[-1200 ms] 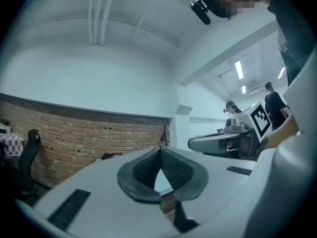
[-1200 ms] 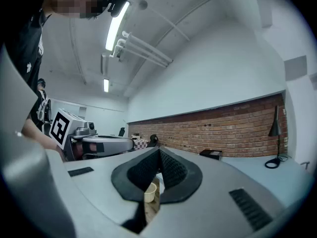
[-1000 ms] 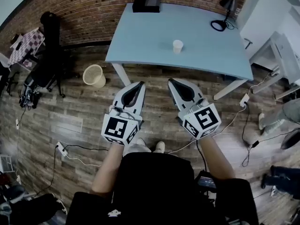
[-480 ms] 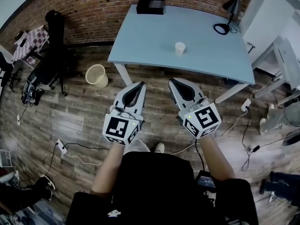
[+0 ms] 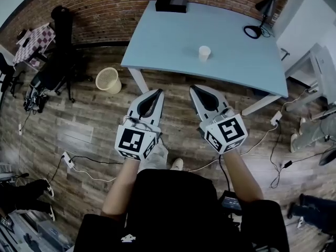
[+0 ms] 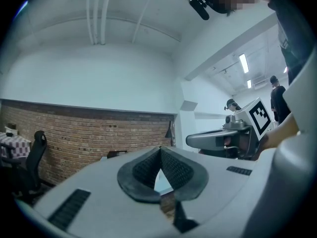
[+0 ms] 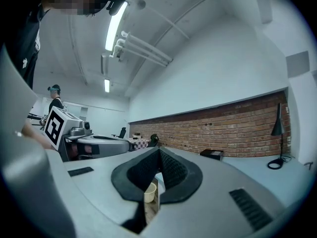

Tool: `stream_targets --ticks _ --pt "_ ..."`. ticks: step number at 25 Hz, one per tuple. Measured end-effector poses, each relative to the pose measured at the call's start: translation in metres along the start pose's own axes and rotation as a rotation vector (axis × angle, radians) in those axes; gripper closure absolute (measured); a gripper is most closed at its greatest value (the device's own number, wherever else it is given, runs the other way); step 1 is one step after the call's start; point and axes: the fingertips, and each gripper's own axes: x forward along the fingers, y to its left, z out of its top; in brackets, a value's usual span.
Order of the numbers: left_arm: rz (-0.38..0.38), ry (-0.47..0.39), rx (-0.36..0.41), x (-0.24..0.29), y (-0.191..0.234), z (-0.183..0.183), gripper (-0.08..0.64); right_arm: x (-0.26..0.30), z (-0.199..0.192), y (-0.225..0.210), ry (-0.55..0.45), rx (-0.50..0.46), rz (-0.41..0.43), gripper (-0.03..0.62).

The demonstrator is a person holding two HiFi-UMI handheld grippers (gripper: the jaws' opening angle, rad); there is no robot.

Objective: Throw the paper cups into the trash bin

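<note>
left gripper [image 5: 157,94]: jaws shut tip to tip, nothing between them; it points level at the counter [image 5: 168,41].
right gripper [image 5: 193,90]: same, pads together and empty.
paper cup [image 5: 204,53]: upright and alone mid-counter, well ahead of both grippers, nearer your right one.
trash bin [image 5: 108,81]: on the plank floor [image 5: 89,125] by the counter's left leg, mouth up, well apart from the cup.
step: approach only; cup untouched, nothing binned.
how: open the right gripper before you get there. Come in level at mid-wall with one jaw on each side, then close gently. My read is that a hard squeeze crushes it or pops it out. Carry it upright and release low over the bin mouth.
cup: pale, round, tapered; thin paper by the look. Probably light, so a nudge may tip it.
bin: cream, flared wall, looks like openwork; wide mouth, easy target.
counter top: smooth matte light blue; the cup may slide.
pads: dark and ribbed; should bite paper fine.
clutter: black box [image 5: 171,3] and lamp [image 5: 253,31] sit at the far edge, clear of your path.
</note>
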Motion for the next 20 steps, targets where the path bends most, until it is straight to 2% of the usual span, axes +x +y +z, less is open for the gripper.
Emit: stream_targets --ticks 9,20 --pt "-0.023 0.005 -0.007 0.03 0.025 -0.003 0.56 0.034 0.002 -0.018 0.002 -0.011 0.001 0.589" --pt "-0.056 0.015 -0.025 0.067 0.079 -0.012 0.56 0.096 -0.005 -0.036 0.041 -0.012 -0.016 0.589"
